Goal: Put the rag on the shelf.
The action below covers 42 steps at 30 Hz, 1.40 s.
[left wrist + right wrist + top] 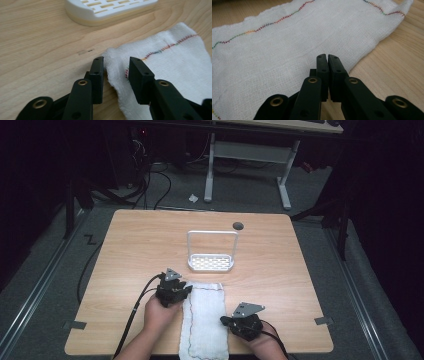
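Note:
A white cloth (205, 315) with coloured stitching along its hem lies flat in a long strip at the near middle of the wooden table (135, 245). My left gripper (186, 289) is at the cloth's far left corner. In the left gripper view that gripper (117, 61) is open, its jaws straddling the corner of the cloth (175, 62). My right gripper (223, 320) is at the cloth's right edge. In the right gripper view it (327, 56) is shut, its tips low over the edge of the cloth (287, 50), which shows no pucker.
A white slotted rack (210, 262) with a tall wire handle stands just beyond the cloth; its base (110, 10) is close ahead of the left gripper. A round cable hole (238, 225) sits behind it. Bare wood lies to both sides.

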Tool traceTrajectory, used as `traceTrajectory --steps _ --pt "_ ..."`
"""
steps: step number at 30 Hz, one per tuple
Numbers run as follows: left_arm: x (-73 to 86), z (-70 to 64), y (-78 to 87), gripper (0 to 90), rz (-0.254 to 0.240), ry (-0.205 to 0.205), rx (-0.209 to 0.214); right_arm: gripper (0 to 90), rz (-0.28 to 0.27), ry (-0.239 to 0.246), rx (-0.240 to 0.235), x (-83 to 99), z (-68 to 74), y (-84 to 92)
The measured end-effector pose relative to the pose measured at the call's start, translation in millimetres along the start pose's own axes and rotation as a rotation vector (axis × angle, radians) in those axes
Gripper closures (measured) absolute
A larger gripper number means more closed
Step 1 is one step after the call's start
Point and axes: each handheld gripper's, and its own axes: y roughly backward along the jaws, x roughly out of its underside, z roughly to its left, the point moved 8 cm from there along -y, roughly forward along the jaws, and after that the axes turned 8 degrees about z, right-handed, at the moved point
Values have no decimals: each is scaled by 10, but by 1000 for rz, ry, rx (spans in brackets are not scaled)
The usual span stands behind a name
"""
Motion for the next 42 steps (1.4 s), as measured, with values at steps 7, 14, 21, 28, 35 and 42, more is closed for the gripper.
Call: traceTrajectory --steps 7,14,21,28,35,42 --pt "16 -55 -33 794 -21 -18 37 823 -3 2 -3 -6 8 6" --pt "24 -66 -28 825 -21 -24 41 725 -70 -80 45 -98 -160 48" --pt "26 -60 -23 830 -18 -21 48 549 -127 -262 134 -461 -641 -88" --pt "30 -44 -23 827 -16 8 79 565 -62 -293 149 -550 -783 -396" --pt "29 -40 -25 824 -17 20 89 650 -78 -275 143 -540 -776 -401" --pt "34 -30 -19 824 -16 36 98 800 -71 -260 90 -545 -736 -416"
